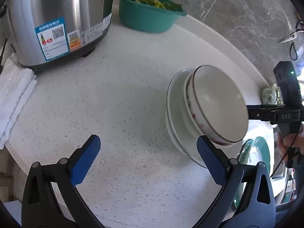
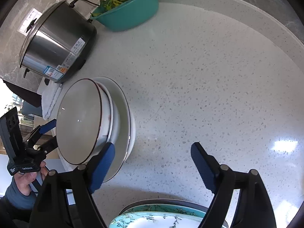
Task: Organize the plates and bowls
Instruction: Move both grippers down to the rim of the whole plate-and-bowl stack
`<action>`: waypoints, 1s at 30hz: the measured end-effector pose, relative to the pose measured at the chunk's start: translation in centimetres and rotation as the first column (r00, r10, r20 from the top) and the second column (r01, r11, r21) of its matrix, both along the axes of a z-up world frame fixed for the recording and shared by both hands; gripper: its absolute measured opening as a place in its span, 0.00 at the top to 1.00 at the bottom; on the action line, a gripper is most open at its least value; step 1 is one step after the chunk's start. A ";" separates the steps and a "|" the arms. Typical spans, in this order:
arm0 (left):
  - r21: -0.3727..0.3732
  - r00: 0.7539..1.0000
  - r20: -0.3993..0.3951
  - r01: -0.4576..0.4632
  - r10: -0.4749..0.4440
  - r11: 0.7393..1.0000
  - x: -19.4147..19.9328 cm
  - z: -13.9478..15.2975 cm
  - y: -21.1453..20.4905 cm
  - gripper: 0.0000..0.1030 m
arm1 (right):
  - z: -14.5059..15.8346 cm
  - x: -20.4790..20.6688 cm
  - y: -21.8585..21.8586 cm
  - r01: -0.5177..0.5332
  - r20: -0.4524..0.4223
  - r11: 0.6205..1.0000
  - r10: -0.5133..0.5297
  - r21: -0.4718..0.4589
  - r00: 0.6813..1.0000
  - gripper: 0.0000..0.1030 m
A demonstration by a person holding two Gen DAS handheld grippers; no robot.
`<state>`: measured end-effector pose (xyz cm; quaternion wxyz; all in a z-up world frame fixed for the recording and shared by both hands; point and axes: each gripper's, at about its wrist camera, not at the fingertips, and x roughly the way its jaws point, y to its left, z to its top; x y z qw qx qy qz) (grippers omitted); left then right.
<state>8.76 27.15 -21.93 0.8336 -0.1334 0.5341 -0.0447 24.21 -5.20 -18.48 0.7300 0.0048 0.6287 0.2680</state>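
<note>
- Left gripper [image 1: 148, 158] sits low in the left wrist view, blue pads spread wide apart, nothing between them, bare speckled countertop [image 1: 123, 95] under the gap.
- Its right-hand pad [image 1: 210, 163] is just beside the stack of white plates [image 1: 175, 102] at right of centre; I cannot tell whether it touches.
- On top of that stack, the bowl with the dark rim [image 1: 218, 104] nests in another bowl, both tipped in this fisheye.
- Right gripper [image 2: 152, 163] fills the bottom of the right wrist view, fingers also wide open and empty; its left-hand pad overlaps the plate stack's edge.
- In the same view the bowl [image 2: 79, 121] and plates [image 2: 121, 114] sit left of centre, with the other gripper's fingers at the far left, just beside the bowl's rim.
- Steel rice cooker [image 1: 57, 24] looms upper left, a folded white cloth [image 1: 15, 98] below it at the left edge.
- Teal basin of greens [image 1: 148, 13] stands at top centre, against the marble wall.
- A teal patterned plate [image 2: 152, 216] peeks in at the bottom edge of the right wrist view.
</note>
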 end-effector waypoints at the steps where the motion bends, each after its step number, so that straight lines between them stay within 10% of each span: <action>1: 0.004 1.000 -0.011 -0.002 0.002 1.000 0.0 0.0 0.0 0.00 | -0.1 0.1 0.1 -0.002 0.000 1.000 0.002 -0.006 1.000 0.18; 21: 0.042 0.993 -0.114 0.007 -0.002 0.999 5.1 -2.8 -1.3 0.04 | -1.8 0.7 0.6 -0.020 -0.002 0.999 0.020 0.035 1.000 0.22; 30: -0.020 0.993 -0.093 0.069 -0.071 0.997 6.9 -3.2 -2.7 0.52 | -2.8 0.6 1.7 -0.045 -0.014 0.998 0.045 0.053 0.999 0.38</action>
